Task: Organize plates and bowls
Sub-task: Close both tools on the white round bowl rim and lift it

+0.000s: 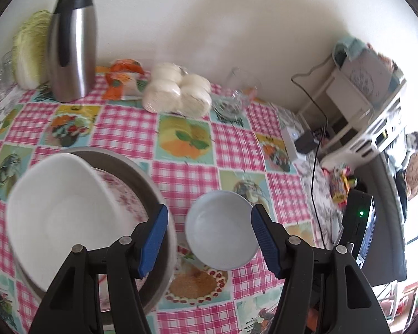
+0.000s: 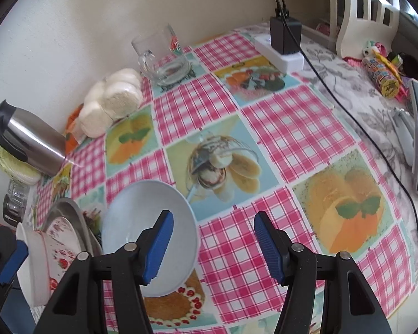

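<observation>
Both grippers point steeply down at the table [image 2: 292,128], which is covered with a pink checked cloth with pictures of fruit and desserts.

The left gripper [image 1: 209,239] has its blue pads spread apart, and nothing is pinched between them. Seen from its camera, the pale blue bowl [image 1: 221,229] lies on the cloth in the gap between the two pads, but they do not press on it. To the left of this gripper stands a stack: a grey metal plate [image 1: 153,192] at the bottom, a plate with a red flower pattern [image 1: 125,194] on it, and a white bowl [image 1: 61,214] on top.

The right gripper [image 2: 213,246] is also spread, and it holds nothing. In its view the pale blue bowl is under its left pad, and the stack is at the far left edge, where one blue pad of the left gripper also shows.

Further back, near the wall, stand a steel thermos jug [image 1: 72,44], a bag of white round buns [image 1: 175,89] and a glass mug [image 2: 163,55]. The mug has a small red print; I cannot read it. A yellow packet [image 2: 381,75] at the right has writing, but it is too small to read.
</observation>
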The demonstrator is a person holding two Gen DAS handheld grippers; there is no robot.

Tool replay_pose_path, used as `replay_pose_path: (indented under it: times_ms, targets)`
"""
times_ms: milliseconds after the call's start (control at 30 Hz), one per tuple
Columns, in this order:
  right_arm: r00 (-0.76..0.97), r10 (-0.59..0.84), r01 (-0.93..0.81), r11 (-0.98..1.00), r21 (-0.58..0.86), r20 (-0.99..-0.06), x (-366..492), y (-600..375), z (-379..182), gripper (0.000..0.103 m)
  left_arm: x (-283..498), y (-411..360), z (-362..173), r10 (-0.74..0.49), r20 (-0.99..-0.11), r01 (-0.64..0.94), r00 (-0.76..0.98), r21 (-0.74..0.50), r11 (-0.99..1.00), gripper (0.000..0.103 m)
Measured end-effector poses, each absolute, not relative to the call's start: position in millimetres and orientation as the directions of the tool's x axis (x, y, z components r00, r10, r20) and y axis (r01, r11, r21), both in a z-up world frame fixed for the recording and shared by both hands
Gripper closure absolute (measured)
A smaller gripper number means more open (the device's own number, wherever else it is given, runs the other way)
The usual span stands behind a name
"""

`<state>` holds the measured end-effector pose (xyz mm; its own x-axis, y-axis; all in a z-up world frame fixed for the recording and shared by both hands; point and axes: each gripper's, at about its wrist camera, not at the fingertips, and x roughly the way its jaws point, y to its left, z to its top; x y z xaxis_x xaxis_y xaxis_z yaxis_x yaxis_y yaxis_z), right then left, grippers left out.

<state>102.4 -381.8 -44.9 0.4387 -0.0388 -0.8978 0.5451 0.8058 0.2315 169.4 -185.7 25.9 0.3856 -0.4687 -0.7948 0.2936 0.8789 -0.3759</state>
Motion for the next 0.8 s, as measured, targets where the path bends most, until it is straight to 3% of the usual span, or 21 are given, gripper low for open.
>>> replay_pose_path:
  times_ms: [67, 200, 267, 467, 567, 733, 800]
  targets:
    - [0.431, -0.021, 0.543, 0.804, 0.241, -0.902, 102.2, -382.7, -54.3, 0.042, 169.1, -200.0, 15.5, -0.467, -0.805, 0.308, 0.367, -0.368, 0.877, 0.04]
    - [0.445, 0.046, 0.514, 0.805, 0.297, -0.894, 106.5, -378.9, -70.0, 0.084, 172.6, -218.6, -4.8, -0.441, -0.83, 0.315, 0.341, -0.341, 0.886, 0.04]
    - [0.468, 0.075, 0.493, 0.805, 0.33, -0.881, 107.9, -378.8, -74.0, 0.094, 174.9, -223.9, -12.2, -0.427, -0.838, 0.315, 0.34, -0.327, 0.891, 0.04]
    - [0.482, 0.035, 0.507, 0.804, 0.311, -0.876, 107.5, -385.5, -71.7, 0.096, 181.5, -234.0, -31.9, -0.398, -0.857, 0.31, 0.329, -0.3, 0.902, 0.043]
    - [0.499, 0.063, 0.526, 0.77, 0.36, -0.864, 102.2, -398.9, -73.7, 0.096, 183.3, -240.9, -43.8, -0.375, -0.872, 0.31, 0.315, -0.279, 0.909, 0.054]
    - [0.49, 0.053, 0.539, 0.766, 0.35, -0.87, 99.2, -409.5, -75.1, 0.096, 182.9, -255.0, -61.9, -0.374, -0.882, 0.333, 0.285, -0.275, 0.902, 0.082]
    - [0.497, 0.073, 0.534, 0.759, 0.372, -0.864, 99.1, -412.0, -78.0, 0.095, 182.6, -257.8, -68.5, -0.371, -0.885, 0.327, 0.283, -0.275, 0.904, 0.085]
